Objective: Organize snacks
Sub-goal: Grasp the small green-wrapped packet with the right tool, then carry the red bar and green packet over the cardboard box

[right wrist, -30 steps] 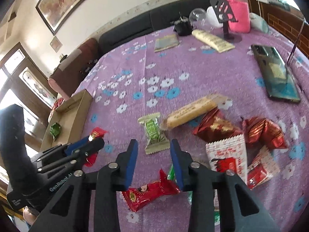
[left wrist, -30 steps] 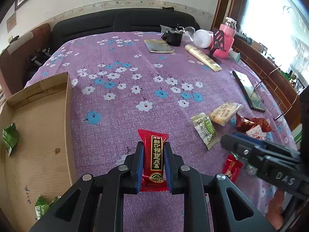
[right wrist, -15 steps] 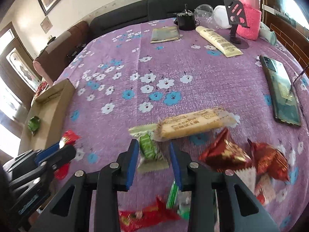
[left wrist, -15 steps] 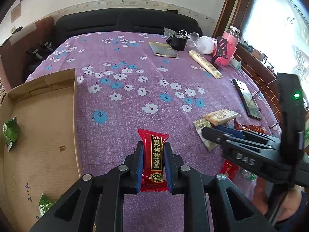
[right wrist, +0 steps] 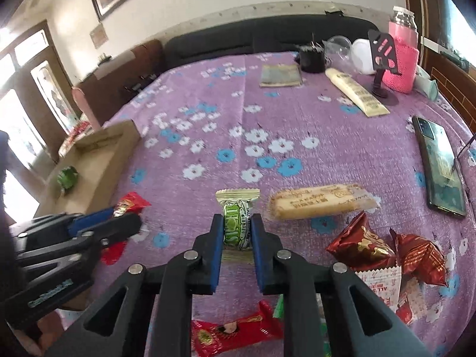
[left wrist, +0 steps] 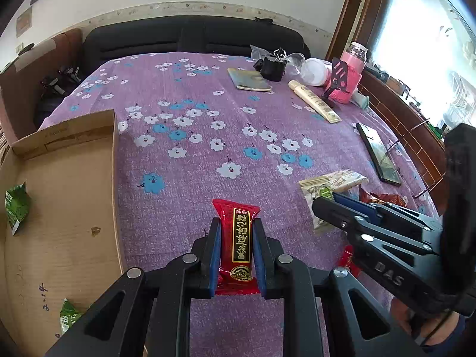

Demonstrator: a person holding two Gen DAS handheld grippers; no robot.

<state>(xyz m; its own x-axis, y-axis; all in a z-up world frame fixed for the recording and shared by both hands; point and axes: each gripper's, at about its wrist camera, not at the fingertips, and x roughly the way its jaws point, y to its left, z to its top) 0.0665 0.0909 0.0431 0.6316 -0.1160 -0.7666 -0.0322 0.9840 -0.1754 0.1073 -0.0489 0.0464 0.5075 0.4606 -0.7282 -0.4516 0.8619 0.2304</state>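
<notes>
My left gripper (left wrist: 237,229) is shut on a red snack bar (left wrist: 239,238) with gold lettering and holds it above the purple flowered tablecloth (left wrist: 193,136). The cardboard box (left wrist: 59,196) lies to its left with green packets (left wrist: 16,205) inside. My right gripper (right wrist: 237,226) has its jaws around a green and cream snack packet (right wrist: 236,221) on the cloth; the pads touch its sides. The right gripper also shows in the left wrist view (left wrist: 330,208). A long biscuit pack (right wrist: 321,202) lies just right of it.
Red foil snacks (right wrist: 386,247) and a red bar (right wrist: 235,330) lie near the front right. A phone (right wrist: 440,169), cream tube (right wrist: 357,92), pink bottle (right wrist: 401,50), black phone stand (right wrist: 383,68), notebook (right wrist: 279,76) and black cup (right wrist: 311,58) sit further back.
My right gripper moved forward from over the red bar to the green packet and closed around it. My left gripper kept hold of the red snack bar.
</notes>
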